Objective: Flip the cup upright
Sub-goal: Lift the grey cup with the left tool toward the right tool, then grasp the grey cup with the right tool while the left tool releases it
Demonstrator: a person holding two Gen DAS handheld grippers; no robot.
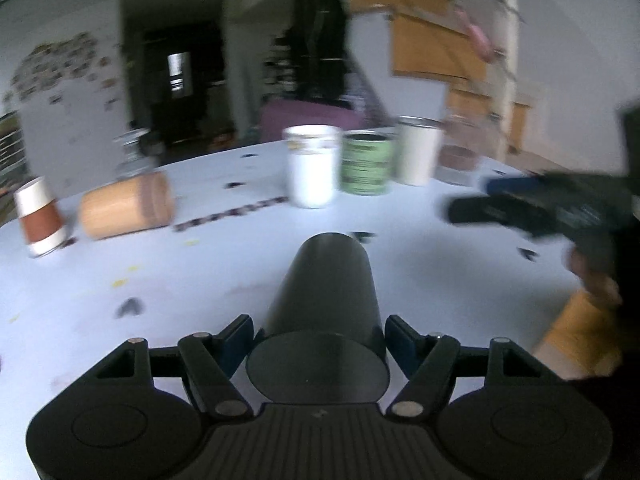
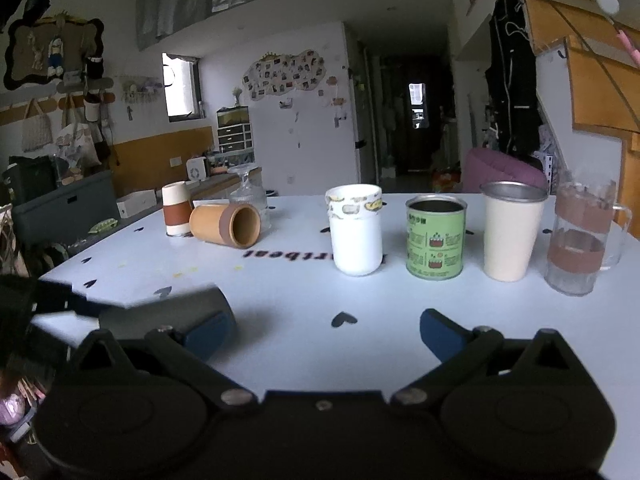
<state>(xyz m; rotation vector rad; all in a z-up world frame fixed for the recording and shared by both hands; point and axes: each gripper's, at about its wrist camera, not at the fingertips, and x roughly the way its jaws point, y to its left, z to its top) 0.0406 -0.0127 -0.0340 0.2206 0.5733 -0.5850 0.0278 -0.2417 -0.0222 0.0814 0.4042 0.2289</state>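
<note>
My left gripper [image 1: 319, 342] is shut on a black cup [image 1: 324, 300], which lies along the fingers with its closed base towards the camera, above the white table [image 1: 440, 280]. The left wrist view is blurred by motion. In the right wrist view the black cup [image 2: 172, 312] shows at the lower left, held by the left gripper. My right gripper [image 2: 324, 330] is open and empty, low over the table's near side; it also appears in the left wrist view [image 1: 540, 208] at the right. A tan cup [image 2: 226, 226] lies on its side at the back left.
A row stands across the table: white cup [image 2: 356, 230], green tin [image 2: 436, 238], cream tumbler [image 2: 512, 230], glass pitcher [image 2: 580, 240]. An upside-down brown-and-white cup [image 2: 176, 208] and an inverted glass [image 2: 248, 192] stand at the back left.
</note>
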